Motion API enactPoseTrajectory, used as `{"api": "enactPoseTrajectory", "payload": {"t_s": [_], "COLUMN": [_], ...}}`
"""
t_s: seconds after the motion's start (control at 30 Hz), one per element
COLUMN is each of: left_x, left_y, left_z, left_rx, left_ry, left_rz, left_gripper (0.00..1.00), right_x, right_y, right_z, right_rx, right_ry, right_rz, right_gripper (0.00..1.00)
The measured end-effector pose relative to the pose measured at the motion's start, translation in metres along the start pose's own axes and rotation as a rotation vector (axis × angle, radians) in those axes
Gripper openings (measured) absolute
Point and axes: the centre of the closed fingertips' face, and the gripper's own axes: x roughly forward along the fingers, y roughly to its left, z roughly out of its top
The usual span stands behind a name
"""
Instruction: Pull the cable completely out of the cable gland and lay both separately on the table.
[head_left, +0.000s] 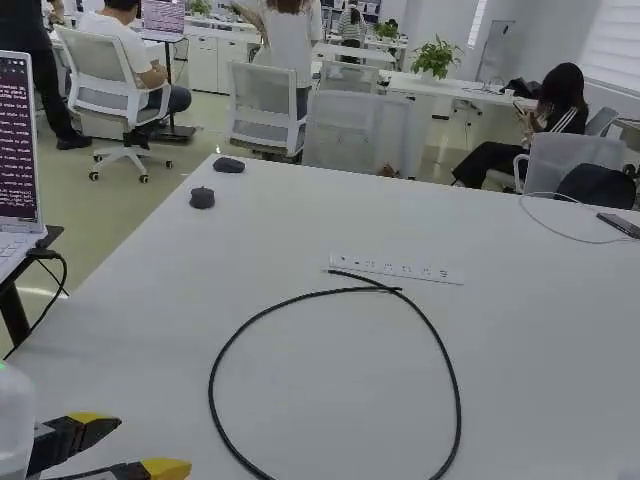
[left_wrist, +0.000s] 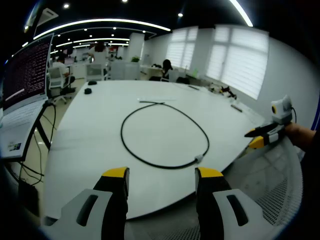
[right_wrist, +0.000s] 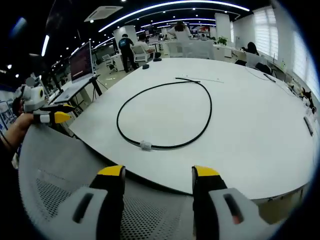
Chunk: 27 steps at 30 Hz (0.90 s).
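left gripper (left_wrist: 160, 172) and right gripper (right_wrist: 158, 170) both gape wide and empty, held off the desk's (right_wrist: 250, 125) near edge above a mesh chair back (right_wrist: 50, 165). the black cable (right_wrist: 117, 120) lies looped mid-desk, the gland (right_wrist: 145, 145) on it, toward the near edge.

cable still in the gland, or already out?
In. The white cable gland sits on the black cable, which runs out of both its ends, looped on the table.
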Motion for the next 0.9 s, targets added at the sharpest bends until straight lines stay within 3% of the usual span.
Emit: {"api": "enactPoseTrajectory", "payload": {"t_s": [0.13,0.23,0.53,0.8,0.9], "left_x": [0.000,0.001,0.000,0.000,0.001], "left_y": [0.003,0.005,0.005,0.007,0.006], "left_z": [0.001,-0.002,0.000,-0.002,-0.002], "left_rx": [-0.005,0.006,-0.002,0.004,0.007], "left_ry": [-0.009,0.010,-0.006,0.009,0.008], "left_rz": [0.017,0.023,0.024,0.030,0.028], "left_gripper": [0.46,0.46,0.41,0.40,0.40], "right_x": [0.000,0.000,0.001,0.000,0.001], "right_y": [-0.005,-0.003,-0.009,-0.012,-0.010], "right_z": [-0.001,-0.001,-0.003,-0.004,-0.003], "right_rx": [-0.007,-0.006,-0.012,0.029,0.014], "right_ry": [0.004,0.007,0.022,0.011,0.011], "right_rz": [-0.035,-0.021,-0.049,-0.060,-0.052], "right_gripper": [0.53,0.50,0.51,0.52,0.50]}}
